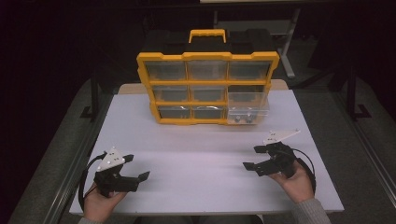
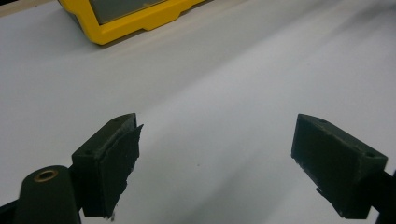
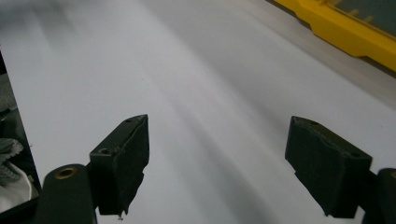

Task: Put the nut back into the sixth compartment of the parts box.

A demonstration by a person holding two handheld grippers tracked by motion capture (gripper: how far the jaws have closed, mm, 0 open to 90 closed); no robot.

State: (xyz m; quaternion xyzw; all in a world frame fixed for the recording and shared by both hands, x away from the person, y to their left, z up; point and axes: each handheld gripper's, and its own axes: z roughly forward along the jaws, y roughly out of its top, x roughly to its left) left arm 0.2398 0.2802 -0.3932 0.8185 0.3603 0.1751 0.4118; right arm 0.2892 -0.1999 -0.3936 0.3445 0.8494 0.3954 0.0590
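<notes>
1. The yellow organiser (image 1: 208, 88) stands upright at the far middle of the white bench (image 1: 205, 158), its drawer fronts facing the person and its carry handle on top.
2. It holds three rows of three clear drawers. The bottom-right drawer (image 1: 247, 112) is pulled out toward the person and has small items inside, too small to identify.
3. The left tool (image 1: 135, 168) rests in the person's left hand (image 1: 100, 203) at the near left of the bench. Its jaws stand wide apart with nothing between them; the left gripper view confirms bare bench between the pads.
4. The right tool (image 1: 254, 157) is in the person's right hand (image 1: 296, 184) at the near right of the bench. Its jaws are also spread wide and grip nothing; the right gripper view shows bare bench between them.
5. Both tools are well apart from the organiser, with an open stretch of bench between. Neither touches it.
6. The pulled-out drawer lies beyond the right tool, nearer to it than to the left tool.
7. In the left gripper view, a yellow corner of the organiser (image 2: 135, 18) shows at the upper left, far ahead of the jaws. In the right gripper view, its yellow base edge (image 3: 345, 32) shows at the upper right, likewise far ahead.
</notes>
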